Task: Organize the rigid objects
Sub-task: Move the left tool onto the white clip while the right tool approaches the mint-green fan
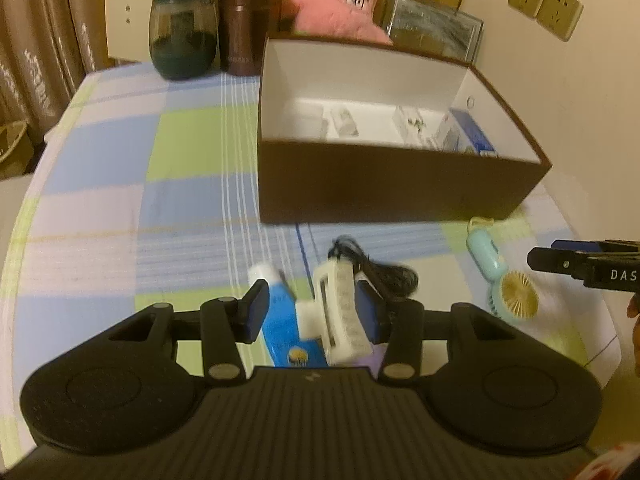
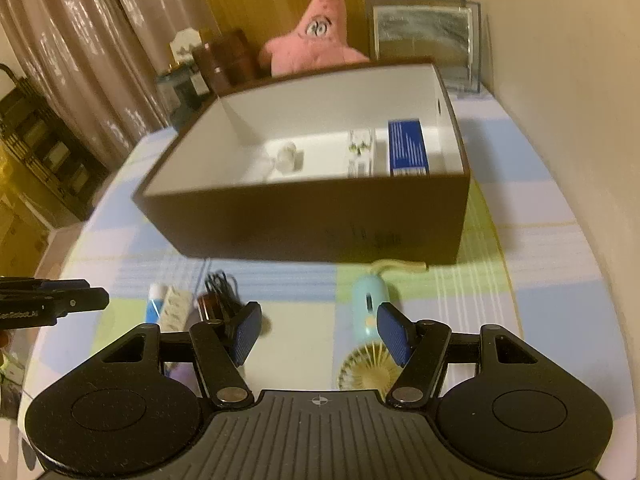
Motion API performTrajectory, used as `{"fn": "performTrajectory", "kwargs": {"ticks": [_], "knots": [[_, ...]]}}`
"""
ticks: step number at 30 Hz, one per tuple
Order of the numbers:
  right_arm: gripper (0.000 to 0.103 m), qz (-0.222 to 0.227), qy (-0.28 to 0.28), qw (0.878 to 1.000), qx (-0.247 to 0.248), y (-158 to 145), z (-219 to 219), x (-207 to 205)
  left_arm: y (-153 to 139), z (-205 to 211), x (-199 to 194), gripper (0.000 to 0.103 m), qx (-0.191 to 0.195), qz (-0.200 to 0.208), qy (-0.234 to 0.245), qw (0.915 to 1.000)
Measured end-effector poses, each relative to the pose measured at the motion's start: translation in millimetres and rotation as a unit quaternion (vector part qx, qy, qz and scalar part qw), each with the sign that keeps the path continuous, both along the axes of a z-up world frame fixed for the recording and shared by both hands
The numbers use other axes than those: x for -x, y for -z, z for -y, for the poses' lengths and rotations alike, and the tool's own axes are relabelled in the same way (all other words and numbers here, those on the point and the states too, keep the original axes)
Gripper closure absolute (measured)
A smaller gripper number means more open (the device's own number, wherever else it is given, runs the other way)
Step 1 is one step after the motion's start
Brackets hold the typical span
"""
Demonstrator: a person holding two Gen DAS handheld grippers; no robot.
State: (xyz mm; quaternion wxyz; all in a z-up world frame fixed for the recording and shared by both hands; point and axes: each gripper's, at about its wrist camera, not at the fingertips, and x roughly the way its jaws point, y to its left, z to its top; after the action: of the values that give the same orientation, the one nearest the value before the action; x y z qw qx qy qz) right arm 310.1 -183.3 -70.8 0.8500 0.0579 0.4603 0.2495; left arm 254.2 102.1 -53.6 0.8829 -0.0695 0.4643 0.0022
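My left gripper (image 1: 312, 312) hangs open above a blue tube (image 1: 280, 324) and a white power strip (image 1: 340, 312), which lie on the checked tablecloth (image 1: 120, 200) beside a black cable (image 1: 384, 276). Nothing is pressed by its pads. My right gripper (image 2: 320, 336) is open too, hovering over a mint hand-held fan (image 2: 368, 308) that lies below its fingers. Behind these things stands an open brown box (image 2: 320, 220) with a white inside. It holds a blue carton (image 2: 408, 148) and small clear items (image 2: 360, 148). Each gripper shows at the edge of the other's view: right gripper (image 1: 540, 260), left gripper (image 2: 96, 300).
A pink star plush (image 1: 348, 0), a dark glass vase (image 1: 182, 36), a brown bottle (image 1: 240, 24) and a glass frame (image 1: 436, 28) stand behind the box. The wall with sockets (image 1: 544, 4) is on the right. A small brown bottle (image 2: 210, 304) lies by the cable.
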Motion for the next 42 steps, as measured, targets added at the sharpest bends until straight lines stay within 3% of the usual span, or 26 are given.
{"fn": "performTrajectory", "kwargs": {"ticks": [12, 28, 42], "knots": [[0.039, -0.013, -0.005, 1.000, 0.016, 23.3, 2.1, 6.4, 35.9, 6.4, 2.7, 0.059, 0.008, -0.036, 0.000, 0.9993], [0.039, -0.018, 0.003, 1.000, 0.024, 36.9, 6.3, -1.1, 53.6, 8.3, -9.5, 0.059, 0.024, -0.045, -0.002, 0.9987], [0.039, -0.018, -0.003, 0.999, 0.033, 50.3, 1.5, -13.4, 74.9, 28.5, -37.2, 0.063, -0.006, -0.053, 0.010, 0.9985]]}}
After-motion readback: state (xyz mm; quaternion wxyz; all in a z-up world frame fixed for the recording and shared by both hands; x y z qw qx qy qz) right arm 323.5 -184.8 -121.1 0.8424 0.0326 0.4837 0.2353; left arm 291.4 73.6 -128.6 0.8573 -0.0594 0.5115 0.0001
